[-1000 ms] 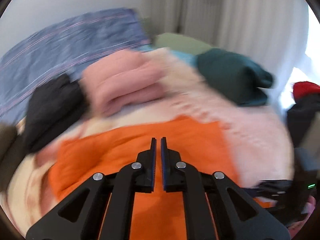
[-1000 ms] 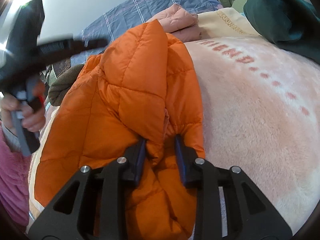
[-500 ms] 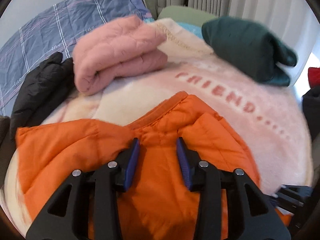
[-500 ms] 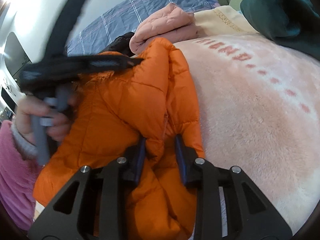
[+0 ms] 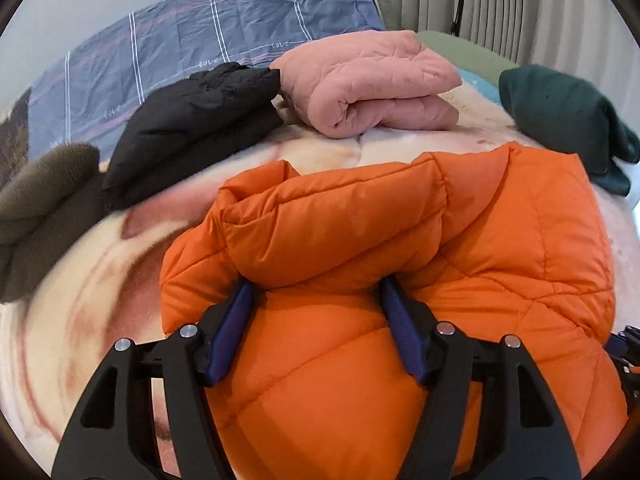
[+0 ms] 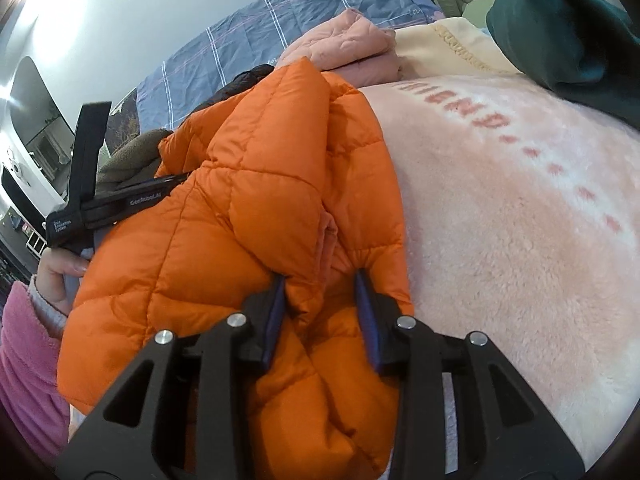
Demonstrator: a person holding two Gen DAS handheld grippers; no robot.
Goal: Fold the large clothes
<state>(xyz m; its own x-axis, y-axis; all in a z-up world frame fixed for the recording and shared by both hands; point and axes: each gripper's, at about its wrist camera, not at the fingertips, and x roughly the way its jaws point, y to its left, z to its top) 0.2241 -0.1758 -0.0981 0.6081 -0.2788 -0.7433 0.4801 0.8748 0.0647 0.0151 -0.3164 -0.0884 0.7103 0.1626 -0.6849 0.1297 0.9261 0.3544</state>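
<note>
Left claw is opening around a puffy fold of the orange jacket on the bed; right claw, loosening, pinches its edge. Light, soft, slippery; best gripped at seams.

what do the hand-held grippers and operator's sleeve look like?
Both hand-held grippers: black cut-out linkage arms, silver pivot pins, dark blue ribbed pads. The left hand-held gripper's body carries white lettering. The person wears a pink fleece sleeve.

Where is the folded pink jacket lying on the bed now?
In the left wrist view, the folded pink jacket lies at the far side of the blanket, between the black jacket on its left and the dark green garment on its right.
</note>
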